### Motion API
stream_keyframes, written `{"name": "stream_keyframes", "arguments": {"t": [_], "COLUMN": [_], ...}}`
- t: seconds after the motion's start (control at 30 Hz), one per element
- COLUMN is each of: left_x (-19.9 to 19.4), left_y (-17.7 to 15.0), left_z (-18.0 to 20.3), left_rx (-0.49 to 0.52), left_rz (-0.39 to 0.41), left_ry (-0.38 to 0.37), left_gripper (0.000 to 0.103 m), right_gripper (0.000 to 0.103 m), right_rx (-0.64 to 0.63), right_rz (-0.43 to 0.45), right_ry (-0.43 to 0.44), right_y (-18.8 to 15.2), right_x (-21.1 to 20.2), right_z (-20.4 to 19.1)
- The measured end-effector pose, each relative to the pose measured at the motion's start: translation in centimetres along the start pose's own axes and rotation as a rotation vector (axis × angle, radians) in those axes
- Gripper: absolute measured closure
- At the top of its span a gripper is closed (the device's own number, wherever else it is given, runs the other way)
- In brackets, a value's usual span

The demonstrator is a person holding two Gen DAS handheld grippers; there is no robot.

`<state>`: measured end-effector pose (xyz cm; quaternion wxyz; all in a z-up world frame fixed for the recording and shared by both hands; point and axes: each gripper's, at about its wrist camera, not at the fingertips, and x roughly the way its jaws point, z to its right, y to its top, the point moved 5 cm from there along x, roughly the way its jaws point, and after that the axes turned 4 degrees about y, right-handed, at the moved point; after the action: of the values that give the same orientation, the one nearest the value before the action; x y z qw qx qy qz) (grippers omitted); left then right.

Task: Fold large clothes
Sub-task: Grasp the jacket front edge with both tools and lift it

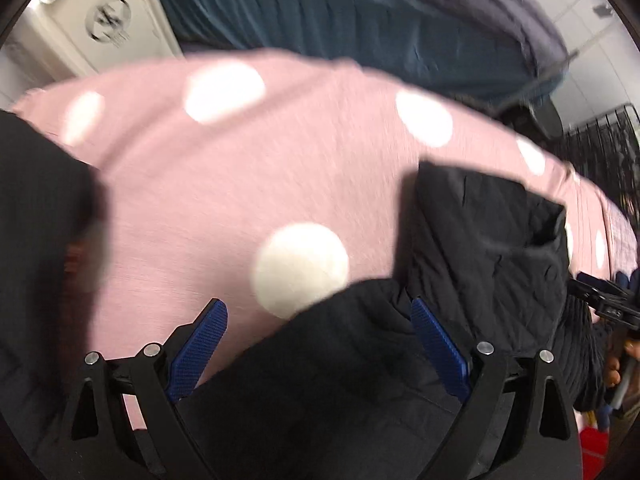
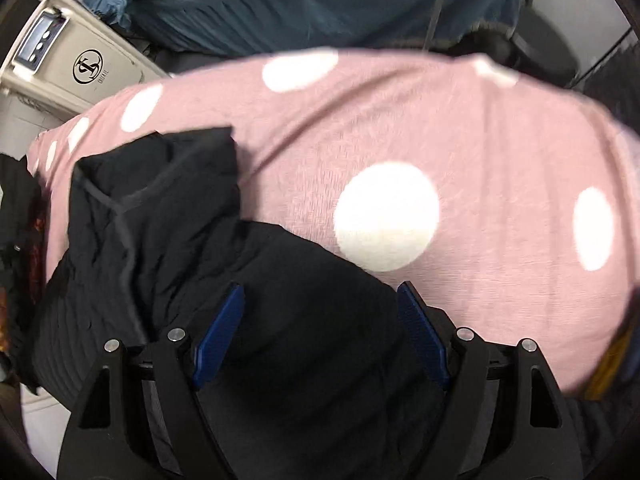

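Note:
A black garment [image 1: 484, 248] lies crumpled on a pink cloth with white dots [image 1: 240, 184]. In the left wrist view it fills the lower right, and a fold of it reaches between my open blue pads. My left gripper [image 1: 320, 312] is open above that fold. In the right wrist view the black garment [image 2: 160, 216] lies at left and lower centre on the pink cloth [image 2: 480, 140]. My right gripper [image 2: 322, 296] is open, with the garment's edge between its fingers. The other gripper [image 1: 604, 300] shows at the right edge of the left wrist view.
A dark teal cover [image 1: 340, 20] lies behind the pink surface. A white appliance with a round logo [image 2: 86, 68] stands at the back left. A black wire rack [image 1: 604, 148] is at the right. Another dark cloth [image 1: 36, 208] hangs at the left.

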<state>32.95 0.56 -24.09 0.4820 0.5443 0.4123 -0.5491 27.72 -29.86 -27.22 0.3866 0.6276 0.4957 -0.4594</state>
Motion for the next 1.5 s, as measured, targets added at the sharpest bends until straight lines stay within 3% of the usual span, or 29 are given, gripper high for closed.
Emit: {"name": "stream_keyframes", "arguments": {"t": [0.13, 0.27, 0.33, 0.37, 0.4, 0.43, 0.47, 0.53, 0.63, 0.7, 0.8, 0.9, 0.93, 0.97, 1.03, 1.07, 1.1, 1.17, 1.2, 1.27, 1.33, 1.5], "left_x": [3.8, 4.5, 4.2, 3.9, 3.6, 3.3, 2.9, 1.7, -0.9, -3.7, -7.4, -7.1, -6.3, -5.1, -4.1, -4.2, -4.8, -6.6, -7.6, -8.7, -8.2, -2.9], "left_y": [-2.3, -3.8, -3.9, -4.0, -4.1, -4.2, -4.3, -4.7, -4.9, -4.2, -1.9, 0.3, 0.3, 0.6, -0.2, -0.6, -1.4, -3.4, -4.8, -7.6, -10.5, -17.0], "left_z": [2.5, 3.8, 3.8, 3.9, 3.9, 3.8, 3.8, 3.8, 4.2, 4.8, 5.8, 6.8, 7.3, 7.6, 7.8, 7.9, 7.8, 7.9, 7.4, 6.6, 6.6, 7.5], "left_rx": [0.122, 0.206, 0.185, 0.186, 0.198, 0.208, 0.218, 0.220, 0.232, 0.229, 0.160, 0.140, 0.145, 0.151, 0.163, 0.163, 0.155, 0.136, 0.127, 0.113, 0.119, 0.142], "left_rz": [-0.091, -0.035, -0.039, -0.037, -0.031, -0.020, -0.007, 0.028, 0.115, 0.223, 0.362, 0.390, 0.381, 0.370, 0.352, 0.355, 0.374, 0.433, 0.452, 0.465, 0.424, 0.241], "left_ry": [0.004, 0.064, 0.054, 0.054, 0.062, 0.076, 0.094, 0.074, 0.078, 0.094, 0.087, 0.146, 0.179, 0.233, 0.297, 0.296, 0.271, 0.227, 0.220, 0.188, 0.148, 0.150], "left_gripper": [0.013, 0.019, 0.030, 0.040, 0.052, 0.069, 0.075, 0.091, 0.093, 0.094, 0.094, 0.092, 0.089, 0.082, 0.066, 0.054, 0.039, 0.019, 0.014, 0.014, 0.014, 0.012], "right_gripper": [0.029, 0.053, 0.068, 0.078, 0.082, 0.088, 0.092, 0.095, 0.096, 0.096, 0.096, 0.095, 0.089, 0.077, 0.056, 0.054, 0.052, 0.032, 0.031, 0.031, 0.030, 0.028], "right_rx": [-0.178, -0.230, -0.206, -0.196, -0.190, -0.187, -0.186, -0.187, -0.176, -0.181, -0.262, -0.246, -0.222, -0.190, -0.104, -0.062, -0.041, -0.050, -0.064, -0.102, -0.143, -0.204], "right_rz": [0.006, 0.036, 0.065, 0.080, 0.094, 0.125, 0.153, 0.220, 0.317, 0.384, 0.495, 0.488, 0.463, 0.424, 0.348, 0.357, 0.387, 0.411, 0.416, 0.390, 0.331, 0.153], "right_ry": [-0.094, -0.110, -0.097, -0.088, -0.080, -0.079, -0.084, -0.099, -0.114, -0.132, -0.242, -0.298, -0.307, -0.323, -0.365, -0.327, -0.269, -0.246, -0.248, -0.213, -0.192, -0.215], "right_y": [-2.3, -3.6, -3.9, -4.1, -4.3, -4.6, -4.9, -5.6, -5.8, -5.7, -5.1, -3.9, -3.1, -2.5, -1.9, -2.5, -3.4, -5.2, -6.3, -9.4, -12.4, -18.1], "right_x": [1.6, 1.6, 0.9, 0.5, 0.0, -0.7, -1.5, -3.3, -6.1, -8.4, -11.3, -10.5, -10.0, -8.9, -7.7, -8.1, -8.9, -9.7, -9.9, -9.3, -7.6, -1.9], "right_z": [-2.3, -3.0, -2.9, -3.0, -3.2, -3.7, -4.1, -5.2, -6.6, -7.2, -8.8, -7.8, -7.3, -6.5, -5.1, -4.9, -5.0, -5.5, -6.0, -7.3, -8.4, -10.0]}}
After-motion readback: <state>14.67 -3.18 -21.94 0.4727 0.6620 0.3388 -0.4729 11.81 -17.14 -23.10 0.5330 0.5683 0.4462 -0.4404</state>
